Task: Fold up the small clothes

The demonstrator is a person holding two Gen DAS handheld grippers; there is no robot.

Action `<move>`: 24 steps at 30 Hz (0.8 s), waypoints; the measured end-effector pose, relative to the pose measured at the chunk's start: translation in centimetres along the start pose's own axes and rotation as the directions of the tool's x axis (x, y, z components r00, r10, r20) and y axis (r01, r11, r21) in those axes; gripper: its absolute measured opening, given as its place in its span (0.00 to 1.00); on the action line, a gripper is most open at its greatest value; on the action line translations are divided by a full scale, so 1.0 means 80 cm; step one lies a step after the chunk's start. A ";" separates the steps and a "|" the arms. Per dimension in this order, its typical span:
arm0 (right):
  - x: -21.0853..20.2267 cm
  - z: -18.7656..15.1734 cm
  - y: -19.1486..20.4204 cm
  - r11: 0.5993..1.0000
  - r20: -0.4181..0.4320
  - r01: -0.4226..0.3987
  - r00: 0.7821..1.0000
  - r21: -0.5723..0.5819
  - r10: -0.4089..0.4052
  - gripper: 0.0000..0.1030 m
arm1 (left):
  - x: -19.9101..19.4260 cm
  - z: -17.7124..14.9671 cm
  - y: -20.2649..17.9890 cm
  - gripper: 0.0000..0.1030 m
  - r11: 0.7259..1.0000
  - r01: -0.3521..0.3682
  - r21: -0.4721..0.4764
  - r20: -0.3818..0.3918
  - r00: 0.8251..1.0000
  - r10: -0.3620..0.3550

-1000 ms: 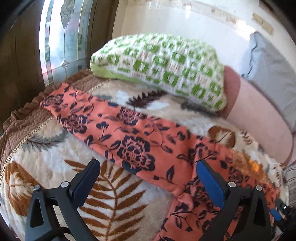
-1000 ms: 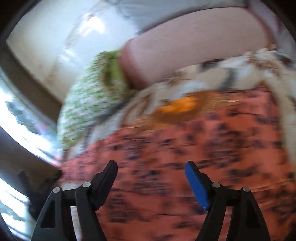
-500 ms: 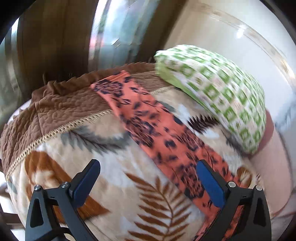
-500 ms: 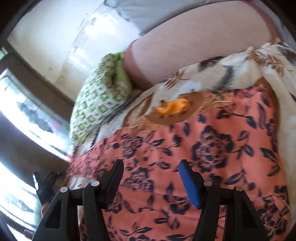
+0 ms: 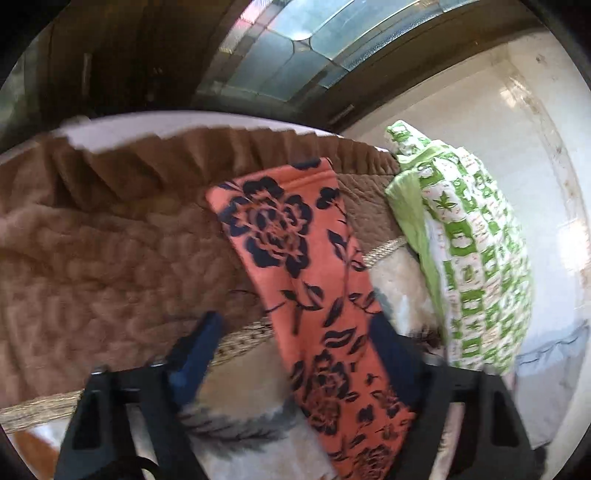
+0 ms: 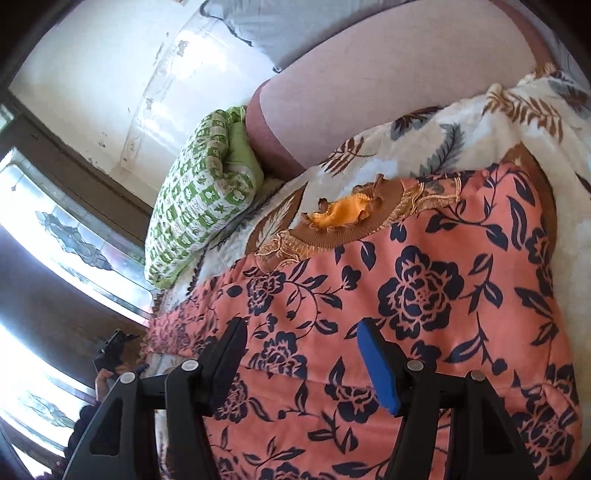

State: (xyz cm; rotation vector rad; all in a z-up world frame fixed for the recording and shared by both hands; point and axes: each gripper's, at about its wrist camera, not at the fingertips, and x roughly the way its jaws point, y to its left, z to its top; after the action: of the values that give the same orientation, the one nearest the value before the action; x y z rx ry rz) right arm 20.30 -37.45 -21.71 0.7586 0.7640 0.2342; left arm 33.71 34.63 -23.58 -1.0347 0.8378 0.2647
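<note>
Left claw (image 5: 295, 354) now swung to far end of orange floral garment (image 5: 291, 258), jaws closing, leg strip between them, pads not yet pressing. Right claw (image 6: 301, 354) parted, hovering over garment's wide part (image 6: 406, 314), gripping nothing. Garment lies flat on leaf-print blanket (image 6: 461, 136) over bed; green-checked pillow (image 5: 476, 266) beside leg end.

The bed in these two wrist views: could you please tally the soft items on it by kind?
Orange floral garment: 1
Brown-and-orange garment partly under it: 1
Green-and-white pillow: 1
Pink bolster: 1
Grey pillow: 1
Leaf-print blanket: 1
Total: 6
</note>
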 end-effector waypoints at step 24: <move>-0.028 0.018 -0.009 0.999 0.103 0.041 0.994 -0.010 -0.040 0.64 | -0.046 -0.109 -0.194 0.04 0.835 0.065 0.546 0.091 0.986 -0.137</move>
State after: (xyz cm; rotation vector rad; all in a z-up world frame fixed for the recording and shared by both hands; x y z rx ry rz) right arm 19.70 -39.75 -20.30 0.7377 0.6790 0.1612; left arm 35.70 20.00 -12.92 -0.5166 0.6809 -0.0066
